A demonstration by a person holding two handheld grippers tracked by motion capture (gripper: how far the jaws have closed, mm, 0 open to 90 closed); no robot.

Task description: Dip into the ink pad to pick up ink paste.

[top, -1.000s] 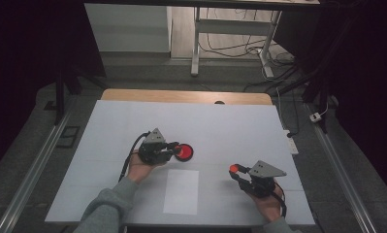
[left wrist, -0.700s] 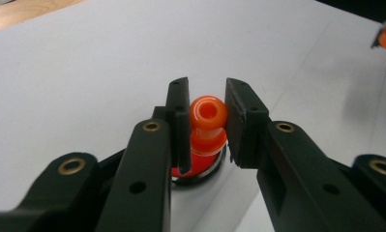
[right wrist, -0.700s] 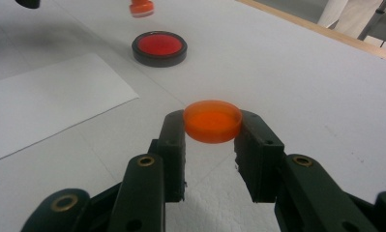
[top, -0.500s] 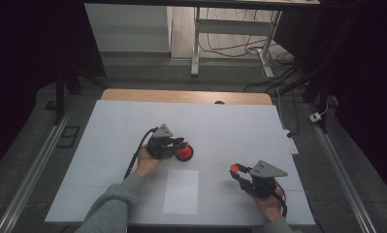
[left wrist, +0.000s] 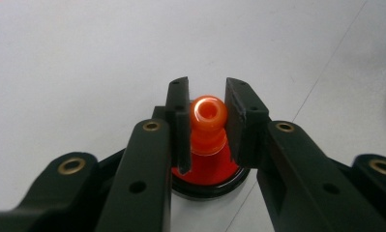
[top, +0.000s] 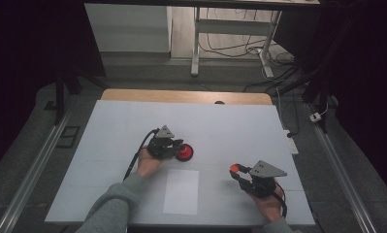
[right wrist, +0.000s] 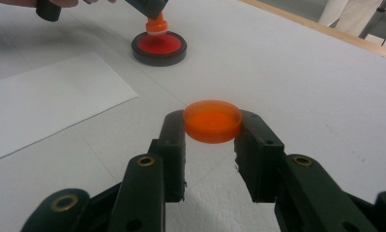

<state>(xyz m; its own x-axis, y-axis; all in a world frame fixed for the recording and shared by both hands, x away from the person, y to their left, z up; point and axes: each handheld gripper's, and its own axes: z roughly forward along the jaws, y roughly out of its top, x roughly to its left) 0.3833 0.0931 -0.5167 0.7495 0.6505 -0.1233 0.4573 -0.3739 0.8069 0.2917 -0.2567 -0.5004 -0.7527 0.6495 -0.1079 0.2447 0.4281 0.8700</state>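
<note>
A round red ink pad point(top: 186, 154) in a black case lies mid-table on the white board. My left gripper point(top: 178, 147) is shut on the orange knob of a small stamp point(left wrist: 208, 112), whose foot stands on the red pad point(left wrist: 206, 175). To the right and nearer the front edge, my right gripper point(top: 236, 171) is shut on a flat round orange lid point(right wrist: 212, 121), held by its rim just above the table. The right gripper view also has the stamp point(right wrist: 156, 24) on the pad point(right wrist: 159, 47) farther off.
A white sheet of paper point(top: 181, 191) lies flat between the two hands near the front edge. The white board point(top: 230, 121) ends at a wooden strip point(top: 186, 96) at the back. A power strip point(top: 289, 141) sits off the right edge.
My left gripper has moved right and slightly down, bringing the stamp over and onto the red pad. The right gripper with the lid has stayed put.
</note>
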